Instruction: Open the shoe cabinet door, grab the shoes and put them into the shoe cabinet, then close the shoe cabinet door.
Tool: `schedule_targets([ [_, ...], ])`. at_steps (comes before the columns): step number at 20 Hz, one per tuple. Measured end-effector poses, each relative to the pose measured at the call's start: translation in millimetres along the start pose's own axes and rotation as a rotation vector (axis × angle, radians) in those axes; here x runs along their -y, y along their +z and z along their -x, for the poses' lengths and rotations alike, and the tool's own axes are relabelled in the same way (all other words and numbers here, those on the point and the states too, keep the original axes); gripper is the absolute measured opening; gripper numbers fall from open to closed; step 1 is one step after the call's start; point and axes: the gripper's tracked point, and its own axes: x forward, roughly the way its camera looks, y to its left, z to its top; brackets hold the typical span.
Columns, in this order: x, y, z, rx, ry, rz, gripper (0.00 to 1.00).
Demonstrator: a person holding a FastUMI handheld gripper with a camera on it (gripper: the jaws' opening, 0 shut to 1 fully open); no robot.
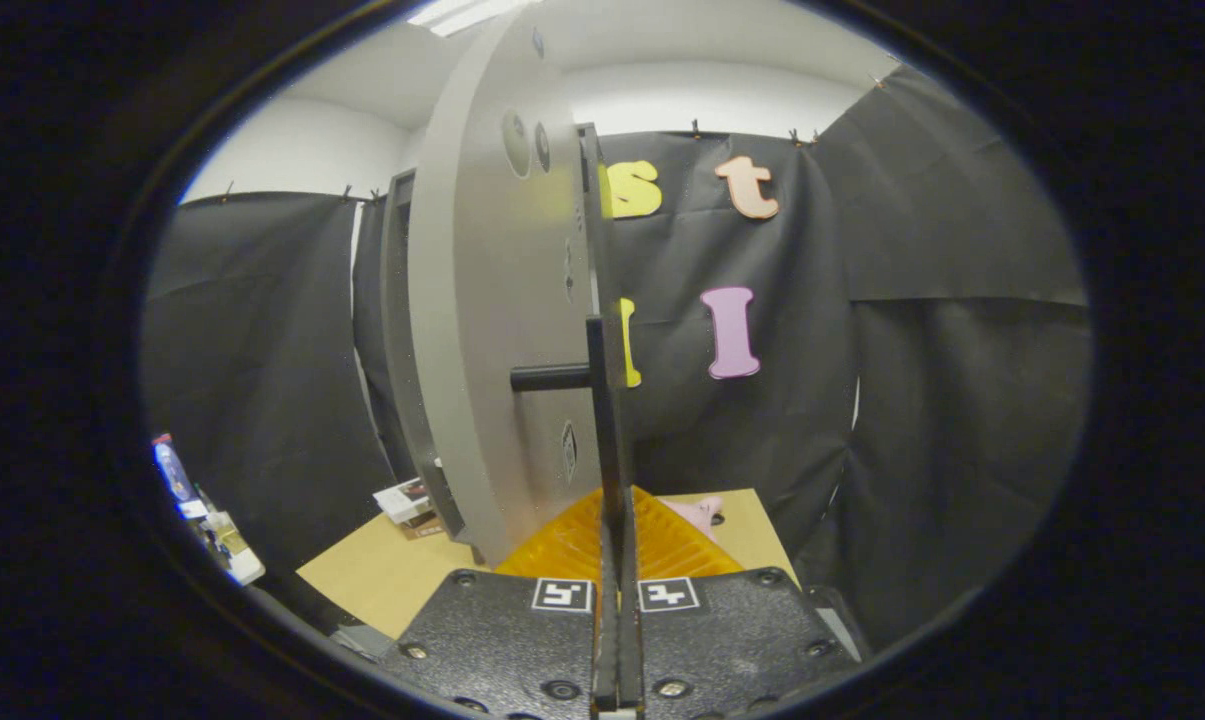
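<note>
The grey shoe cabinet door (492,330) stands swung out, seen nearly edge-on just ahead of me. Its black vertical handle bar (602,400) is joined to the door by a short post (550,377). My gripper (617,530) is shut on the lower part of this bar, which runs down between both fingers. The cabinet's dark frame (399,300) shows behind the door. A pink shoe (702,512) lies on the tan table (382,570) just beyond the fingers, partly hidden by them. The cabinet's inside is hidden by the door.
A small box (407,500) lies on the table at the cabinet's foot. Some packaged items (207,510) sit low beside the table. Black cloth walls close in the booth all around.
</note>
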Motion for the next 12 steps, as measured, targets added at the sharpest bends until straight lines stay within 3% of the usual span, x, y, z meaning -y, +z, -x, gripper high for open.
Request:
schedule_targets([
  [4,6,-4,8,0.001,-0.031,0.018,0.08],
  [9,27,-18,38,0.009,-0.138,0.051,0.72],
  [11,26,-29,55,0.001,-0.166,0.060,0.82],
  [12,26,-33,63,-0.002,-0.186,0.078,0.82],
])
